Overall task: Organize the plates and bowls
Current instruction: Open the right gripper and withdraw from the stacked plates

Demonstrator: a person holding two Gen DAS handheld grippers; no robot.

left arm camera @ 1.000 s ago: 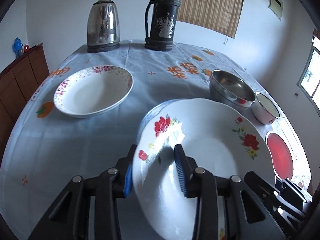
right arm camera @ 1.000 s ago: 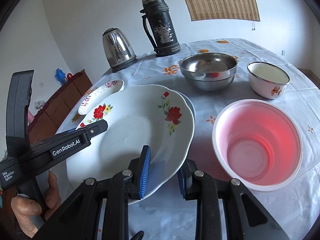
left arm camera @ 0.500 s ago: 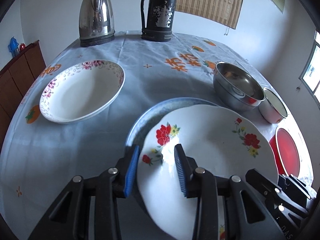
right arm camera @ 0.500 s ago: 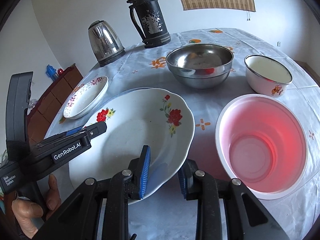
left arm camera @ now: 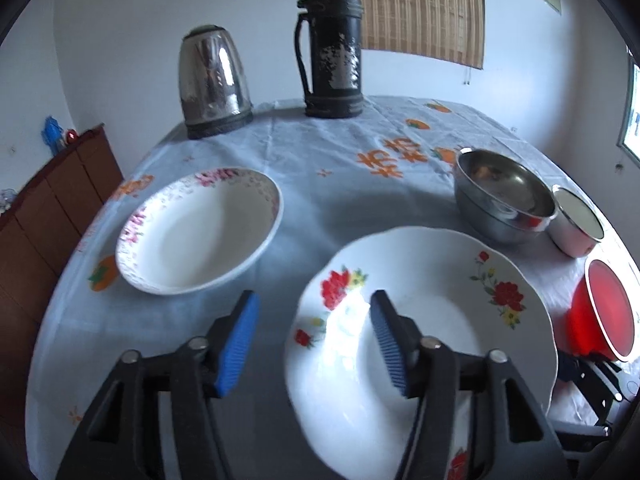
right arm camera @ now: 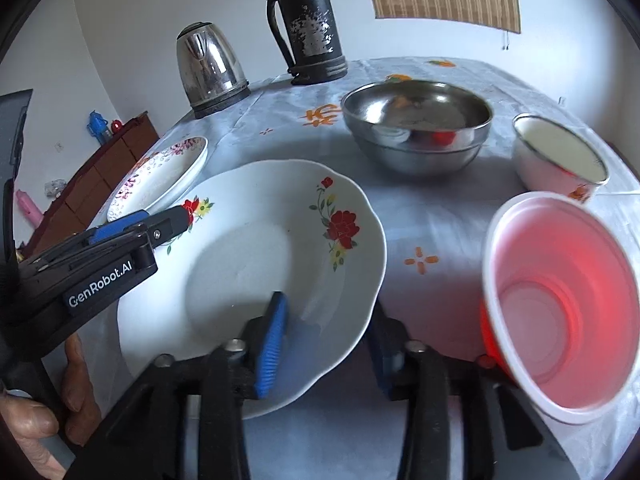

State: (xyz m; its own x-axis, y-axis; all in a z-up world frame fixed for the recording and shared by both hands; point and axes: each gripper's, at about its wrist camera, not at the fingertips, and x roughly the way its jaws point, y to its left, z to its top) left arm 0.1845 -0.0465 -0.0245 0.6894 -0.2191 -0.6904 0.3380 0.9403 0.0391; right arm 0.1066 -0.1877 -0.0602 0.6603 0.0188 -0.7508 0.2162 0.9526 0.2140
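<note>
A white plate with red flowers (left arm camera: 432, 312) (right arm camera: 288, 264) lies near the table's front. My left gripper (left arm camera: 314, 340) is open, its jaws astride the plate's left rim without pinching it. My right gripper (right arm camera: 328, 344) is open too, its jaws astride the plate's near right rim. A deep white plate with a pink flower rim (left arm camera: 200, 228) (right arm camera: 160, 176) sits to the left. A steel bowl (left arm camera: 504, 196) (right arm camera: 416, 124), a small white enamel bowl (left arm camera: 576, 220) (right arm camera: 560, 156) and a red plastic bowl (left arm camera: 608, 312) (right arm camera: 560, 304) stand to the right.
A steel kettle (left arm camera: 214, 80) (right arm camera: 210, 68) and a black thermos (left arm camera: 332, 44) (right arm camera: 306, 20) stand at the far edge of the table with a pale blue cloth (left arm camera: 340, 184). A brown cabinet (left arm camera: 52, 200) is beyond the left edge.
Both grippers opened and let go of the flowered plate. It now lies flat, and the blue-rimmed plate seen under it before no longer shows.
</note>
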